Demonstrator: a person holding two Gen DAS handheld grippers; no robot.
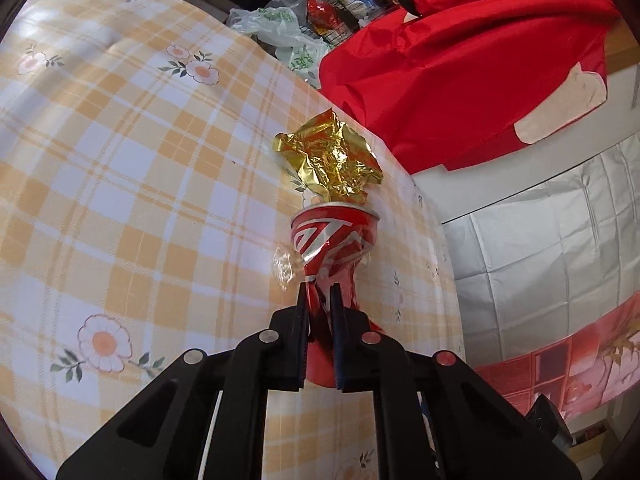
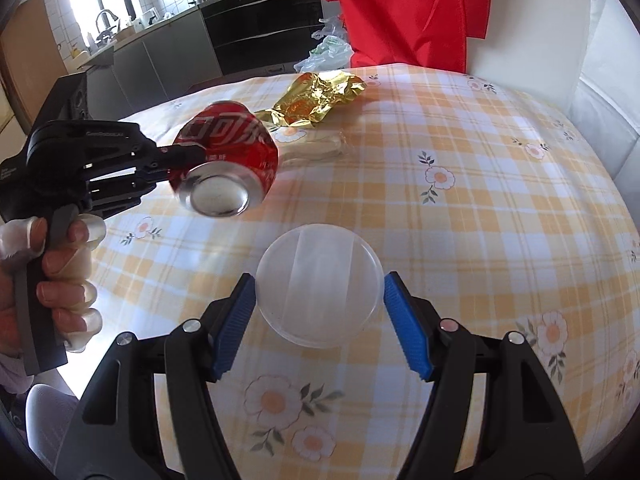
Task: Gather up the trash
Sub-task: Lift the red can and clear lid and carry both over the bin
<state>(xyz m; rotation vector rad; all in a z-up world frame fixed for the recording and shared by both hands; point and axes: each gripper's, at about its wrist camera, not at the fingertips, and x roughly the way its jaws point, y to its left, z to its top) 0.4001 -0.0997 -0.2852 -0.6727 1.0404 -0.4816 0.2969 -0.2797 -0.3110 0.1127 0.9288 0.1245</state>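
Note:
A crushed red soda can (image 1: 332, 236) is pinched at its squashed middle by my left gripper (image 1: 320, 288), which is shut on it. In the right wrist view the can (image 2: 232, 148) hangs above the table with its silver base toward the camera, and a gloved hand (image 2: 64, 272) holds the left gripper (image 2: 180, 160). Beyond the can a crumpled gold foil wrapper (image 1: 332, 160) (image 2: 316, 96) lies on the cloth, with a clear plastic scrap (image 2: 320, 146) beside it. My right gripper (image 2: 319, 292) has its blue pads against both sides of a clear plastic cup (image 2: 318, 276).
A yellow checked tablecloth with flowers (image 2: 480, 200) covers the table. A red cloth (image 2: 400, 12) drapes over a white chair (image 2: 540, 40) at the far edge. Plastic bags (image 1: 280, 24) and a wire basket (image 1: 352, 4) sit beyond the table. Kitchen counters (image 2: 160, 28) stand behind.

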